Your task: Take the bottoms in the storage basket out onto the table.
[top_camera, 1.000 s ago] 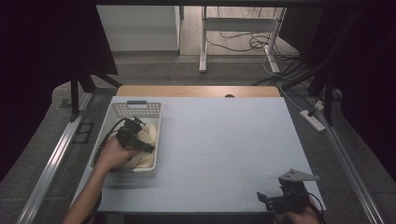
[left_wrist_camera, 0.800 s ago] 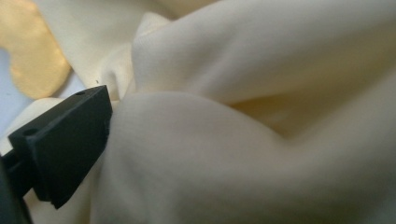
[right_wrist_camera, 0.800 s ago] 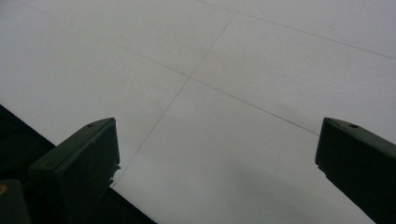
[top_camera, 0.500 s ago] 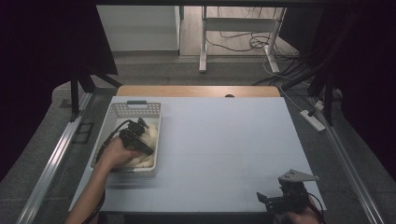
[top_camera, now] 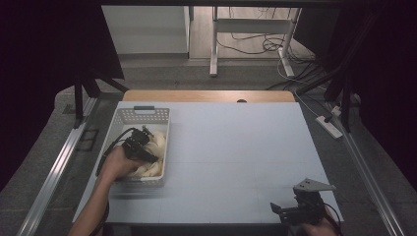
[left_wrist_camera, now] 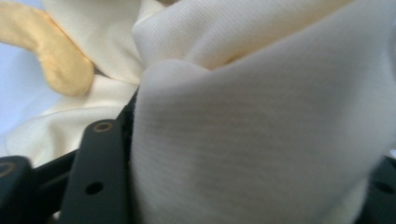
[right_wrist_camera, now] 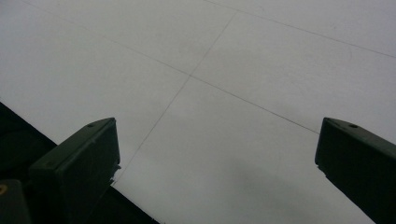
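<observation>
A white slatted basket point(top_camera: 142, 114) stands at the table's left and holds cream cloth point(top_camera: 156, 166). My left gripper point(top_camera: 149, 156) is down inside the basket, pressed into the cloth. In the left gripper view its jaws stand wide apart with a thick fold of cream cloth point(left_wrist_camera: 261, 121) bunched between them; a tan stuffed piece point(left_wrist_camera: 51, 51) lies beyond at the upper left. My right gripper point(top_camera: 274, 208) rests at the table's near right corner, open, with only bare table point(right_wrist_camera: 219, 93) between its fingers point(right_wrist_camera: 79, 158).
The pale blue table point(top_camera: 236, 147) has a wooden strip along its far edge. A metal rail point(top_camera: 54, 172) runs along the left side below the table. A power strip point(top_camera: 329, 127) lies on the floor to the right.
My left gripper has shifted slightly deeper into the cloth in the basket. The right gripper has stayed where it was.
</observation>
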